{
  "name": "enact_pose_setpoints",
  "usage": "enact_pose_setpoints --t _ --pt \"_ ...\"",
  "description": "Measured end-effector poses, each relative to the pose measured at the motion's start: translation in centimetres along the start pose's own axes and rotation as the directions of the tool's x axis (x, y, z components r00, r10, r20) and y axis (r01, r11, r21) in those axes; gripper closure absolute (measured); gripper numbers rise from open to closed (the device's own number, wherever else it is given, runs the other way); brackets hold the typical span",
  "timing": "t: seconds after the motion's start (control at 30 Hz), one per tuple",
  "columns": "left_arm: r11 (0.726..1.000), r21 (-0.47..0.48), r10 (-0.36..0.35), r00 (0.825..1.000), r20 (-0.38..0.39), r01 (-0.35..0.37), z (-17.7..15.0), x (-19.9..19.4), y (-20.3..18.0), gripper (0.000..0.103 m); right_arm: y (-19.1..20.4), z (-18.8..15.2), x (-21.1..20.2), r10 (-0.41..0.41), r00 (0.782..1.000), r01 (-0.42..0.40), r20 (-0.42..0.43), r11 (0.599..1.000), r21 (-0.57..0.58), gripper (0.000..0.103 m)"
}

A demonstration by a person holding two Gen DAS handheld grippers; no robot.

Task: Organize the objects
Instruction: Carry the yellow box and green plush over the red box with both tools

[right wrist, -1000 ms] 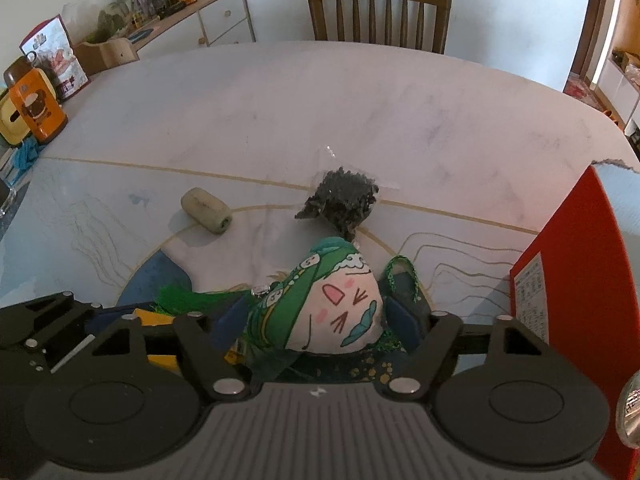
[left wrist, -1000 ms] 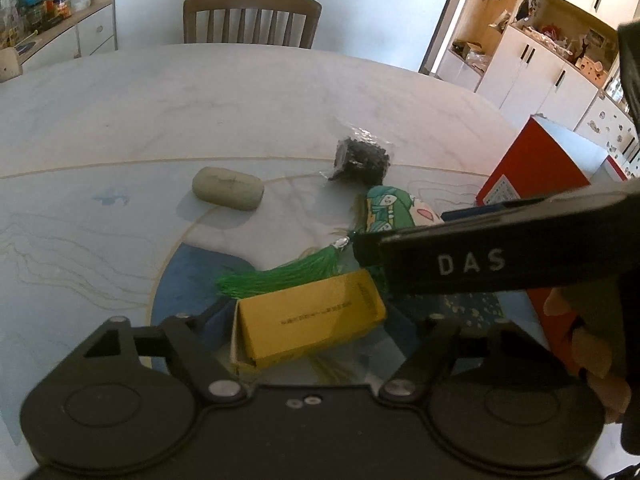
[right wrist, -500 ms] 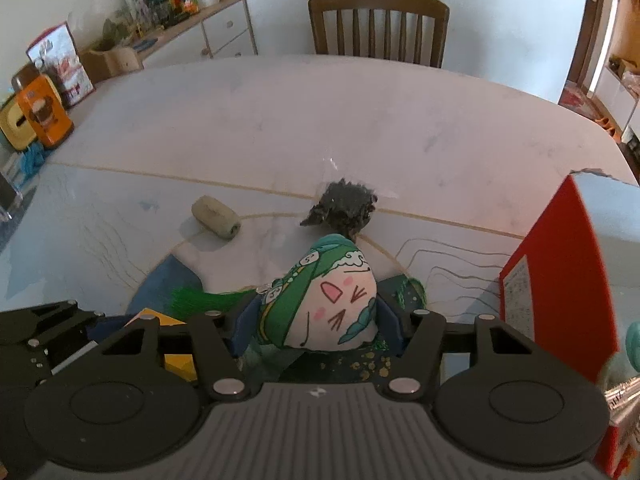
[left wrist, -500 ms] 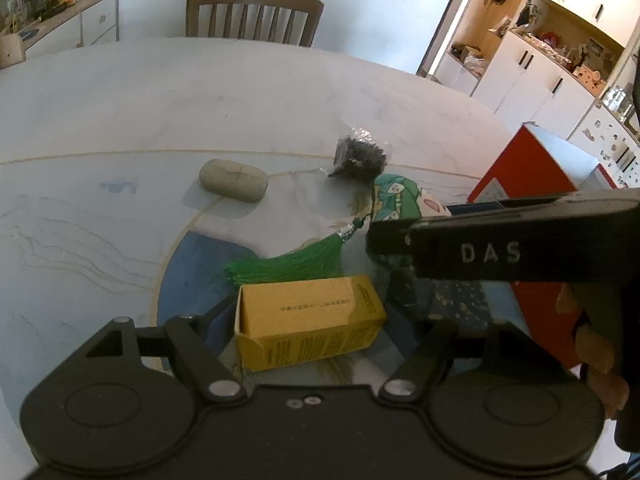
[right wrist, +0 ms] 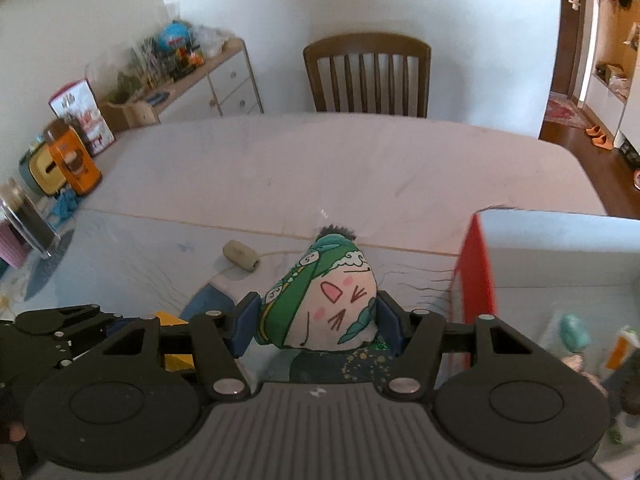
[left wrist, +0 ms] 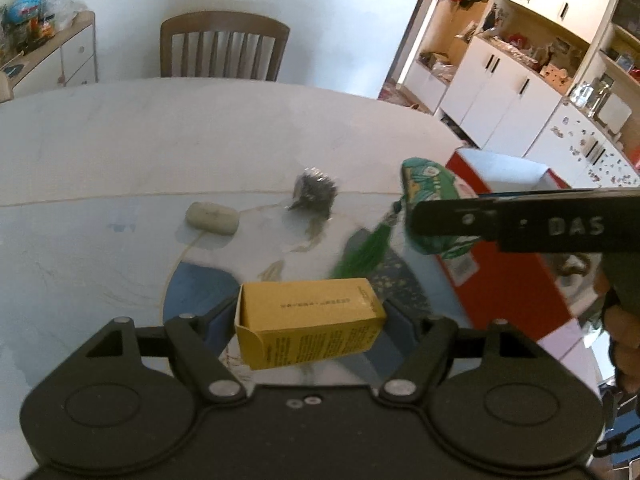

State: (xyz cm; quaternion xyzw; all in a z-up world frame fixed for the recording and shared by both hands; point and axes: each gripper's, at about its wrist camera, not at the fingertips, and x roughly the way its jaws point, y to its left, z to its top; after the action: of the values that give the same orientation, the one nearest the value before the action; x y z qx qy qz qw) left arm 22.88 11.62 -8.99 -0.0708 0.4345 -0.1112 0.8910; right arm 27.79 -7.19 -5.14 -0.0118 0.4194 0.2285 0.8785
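Jaws of my left gripper (left wrist: 310, 316) clamp the yellow carton (left wrist: 308, 330); my right gripper (right wrist: 318, 326) pinches the zongzi plush (right wrist: 320, 304) between its jaws.

Matt cardboard box (left wrist: 310, 322), cloth plush (right wrist: 324, 296), glossy table (left wrist: 160, 152)

A home dining room: wooden chair (right wrist: 366, 74), marble table (right wrist: 320, 160), white cabinets (left wrist: 504, 92).

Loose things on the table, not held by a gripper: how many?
2. A grey-green roll lies left of centre, and a clear bag of dark bits lies to its right, near the table's middle. The grippers may hide more.
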Motion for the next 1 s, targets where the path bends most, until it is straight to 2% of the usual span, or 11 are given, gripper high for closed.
enact_pose_setpoints --t 0.3,0.63,1.0 --pt "0.999 0.030 -0.038 0.998 0.042 0.037 1.4 -2.5 -2.5 0.027 -2.5 0.2 -6.3 -0.031 0.996 0.027 0.084 0.998 0.049 0.042" --pt "0.990 0.115 -0.088 0.991 0.102 0.077 3.2 -4.0 -7.9 0.027 -6.8 0.3 -11.6 -0.103 0.980 0.089 0.169 0.992 0.087 0.042" --pt "0.977 0.183 -0.131 0.986 0.100 0.112 4.5 -1.9 -15.1 0.027 -12.6 -0.3 -13.9 -0.165 0.968 0.140 0.186 0.980 0.142 0.042"
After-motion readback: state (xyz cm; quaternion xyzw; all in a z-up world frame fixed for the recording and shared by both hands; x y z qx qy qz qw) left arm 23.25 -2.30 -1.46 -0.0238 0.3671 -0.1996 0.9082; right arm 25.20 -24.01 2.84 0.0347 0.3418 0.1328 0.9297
